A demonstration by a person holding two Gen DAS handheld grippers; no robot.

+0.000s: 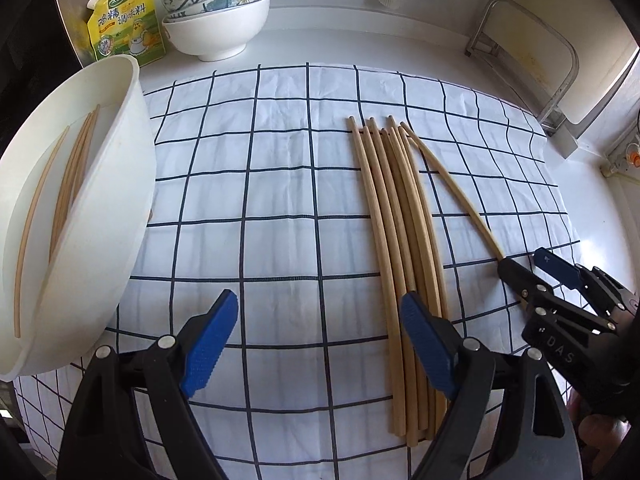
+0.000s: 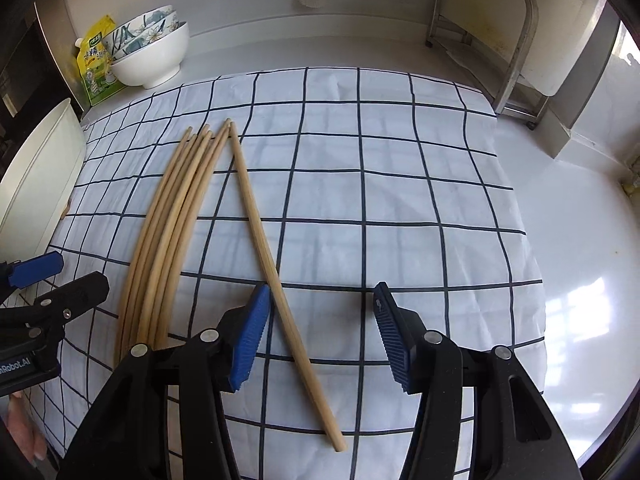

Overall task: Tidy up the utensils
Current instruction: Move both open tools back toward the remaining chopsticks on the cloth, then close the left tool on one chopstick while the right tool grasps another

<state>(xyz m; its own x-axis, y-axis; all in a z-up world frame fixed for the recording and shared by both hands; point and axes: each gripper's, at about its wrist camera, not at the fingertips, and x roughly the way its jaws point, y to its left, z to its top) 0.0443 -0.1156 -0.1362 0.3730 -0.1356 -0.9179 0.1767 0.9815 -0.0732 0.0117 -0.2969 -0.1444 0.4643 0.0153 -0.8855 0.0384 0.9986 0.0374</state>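
A bundle of several wooden chopsticks (image 1: 404, 264) (image 2: 172, 240) lies on the checked cloth (image 1: 280, 200). One single chopstick (image 2: 264, 240) (image 1: 452, 184) lies apart, slanting to the right of the bundle. My right gripper (image 2: 322, 336) (image 1: 528, 266) is open and straddles the near end of that single chopstick, which lies on the cloth close to the left pad (image 2: 250, 336). My left gripper (image 1: 320, 344) (image 2: 40, 292) is open wide over bare cloth, its right pad (image 1: 428, 344) over the bundle's near part. A white tub (image 1: 100, 208) (image 2: 36, 184) at the left holds several chopsticks (image 1: 68, 184).
Stacked bowls (image 1: 216, 20) (image 2: 152, 52) and a yellow seasoning pouch (image 1: 124, 20) stand at the back left. A metal rack (image 1: 528, 52) (image 2: 492, 36) stands at the back right. White counter (image 2: 580, 240) surrounds the cloth (image 2: 400, 200). A hand shows at the lower edge of each view.
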